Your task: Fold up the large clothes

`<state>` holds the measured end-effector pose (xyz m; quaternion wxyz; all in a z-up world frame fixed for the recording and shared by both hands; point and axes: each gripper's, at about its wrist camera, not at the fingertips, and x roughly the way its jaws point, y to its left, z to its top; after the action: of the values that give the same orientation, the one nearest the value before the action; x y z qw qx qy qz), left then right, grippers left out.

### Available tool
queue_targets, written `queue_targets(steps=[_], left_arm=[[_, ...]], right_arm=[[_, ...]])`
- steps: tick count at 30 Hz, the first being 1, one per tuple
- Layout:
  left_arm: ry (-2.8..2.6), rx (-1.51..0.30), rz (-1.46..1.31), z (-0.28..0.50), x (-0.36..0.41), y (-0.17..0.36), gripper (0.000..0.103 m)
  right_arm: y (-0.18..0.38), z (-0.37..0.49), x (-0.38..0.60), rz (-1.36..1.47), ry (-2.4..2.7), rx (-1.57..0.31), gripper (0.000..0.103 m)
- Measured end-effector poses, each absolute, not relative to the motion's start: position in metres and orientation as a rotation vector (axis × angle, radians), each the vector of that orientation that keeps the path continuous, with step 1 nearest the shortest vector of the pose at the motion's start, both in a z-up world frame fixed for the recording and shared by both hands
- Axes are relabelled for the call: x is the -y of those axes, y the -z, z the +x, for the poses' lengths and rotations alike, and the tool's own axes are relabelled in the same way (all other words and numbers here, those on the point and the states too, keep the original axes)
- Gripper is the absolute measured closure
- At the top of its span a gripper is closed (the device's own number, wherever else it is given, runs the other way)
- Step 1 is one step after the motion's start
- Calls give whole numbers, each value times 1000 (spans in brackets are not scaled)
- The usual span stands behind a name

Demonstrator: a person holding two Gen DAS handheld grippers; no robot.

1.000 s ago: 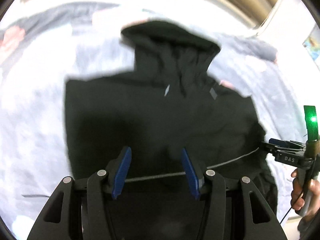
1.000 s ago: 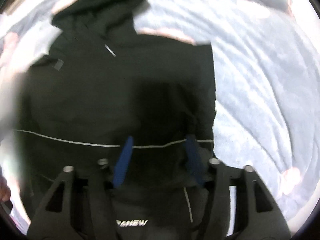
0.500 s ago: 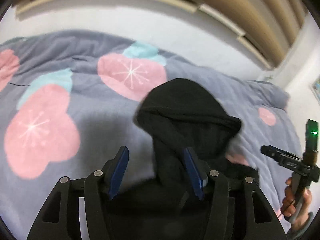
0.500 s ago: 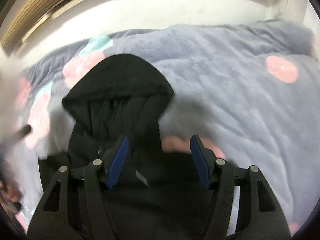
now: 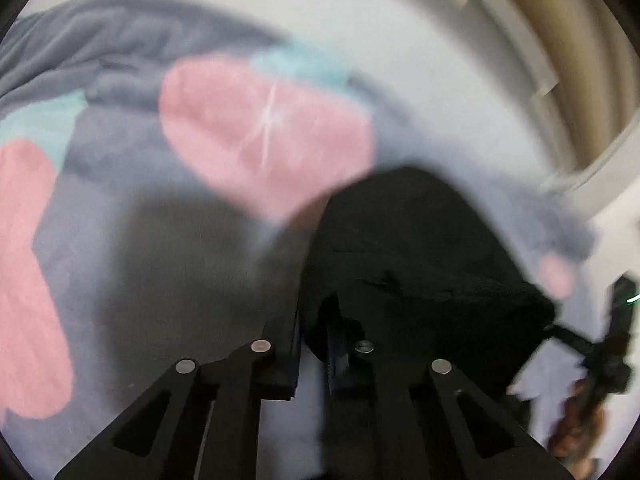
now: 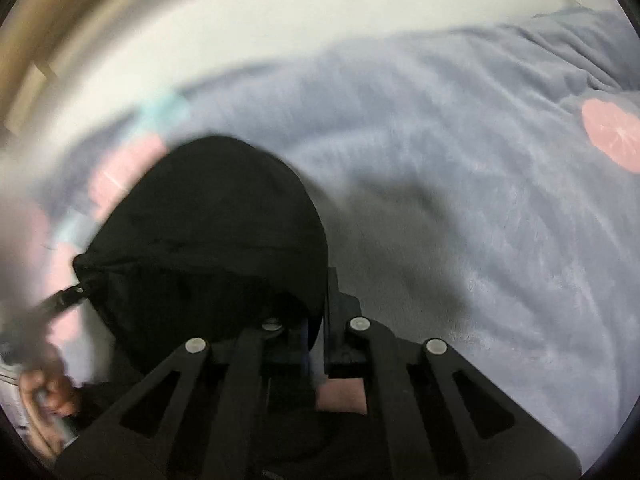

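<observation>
Gripping the two sides of the hood (image 5: 408,248) is the step in hand, as I judge it: the black hooded jacket lies on a grey blanket (image 5: 132,248) with pink blotches spread over the bed, and the hood is the part nearest both cameras. Left of the hood, the left gripper (image 5: 314,324) has its jaws nearly closed, apparently pinching the hood's left edge, though blur leaves the hold uncertain. Right of the hood, the right gripper (image 6: 318,320) has its jaws drawn close on the hood's right edge. The next move probably calls for lifting both edges together and laying the hood down over the jacket's body, keeping the cloth taut so it lands flat.
</observation>
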<state>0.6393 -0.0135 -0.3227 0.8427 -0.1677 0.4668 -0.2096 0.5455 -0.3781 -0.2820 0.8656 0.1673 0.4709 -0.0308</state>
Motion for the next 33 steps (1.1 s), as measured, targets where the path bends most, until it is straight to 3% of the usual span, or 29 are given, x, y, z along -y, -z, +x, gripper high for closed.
queue_targets(steps=[3,6,8,12,16,19,21,24,31,33], left_arm=[[472,-982,-365,626,-2,323,92],[432,-1228,-313,646,6,388,89],[451,-1237,-360,652,3,403,89],[464,-1151,-275,635,0,376,85],[509,-1043,-119,600,-3,332,82],[535,-917,-153,591,-9,291,80],[568,-863,-211,600,-4,268,68],[612,-857,-180,622,34,256,63],[620,-1127,-131,640,77,365,63],[612,-1123,-162,637,75,382,63]], right_arm=[[294,536,378,310,10,-997,100],[349,548,369,239,13,-1166,98],[379,554,368,262,6,-1243,96],[360,550,369,235,24,-1223,87],[315,523,372,153,20,-1153,60],[274,509,373,141,3,-1041,59],[256,519,369,175,-17,-998,58],[254,552,349,151,-42,-989,59],[356,582,328,32,-50,-1204,59],[372,573,328,31,-51,-1192,58]])
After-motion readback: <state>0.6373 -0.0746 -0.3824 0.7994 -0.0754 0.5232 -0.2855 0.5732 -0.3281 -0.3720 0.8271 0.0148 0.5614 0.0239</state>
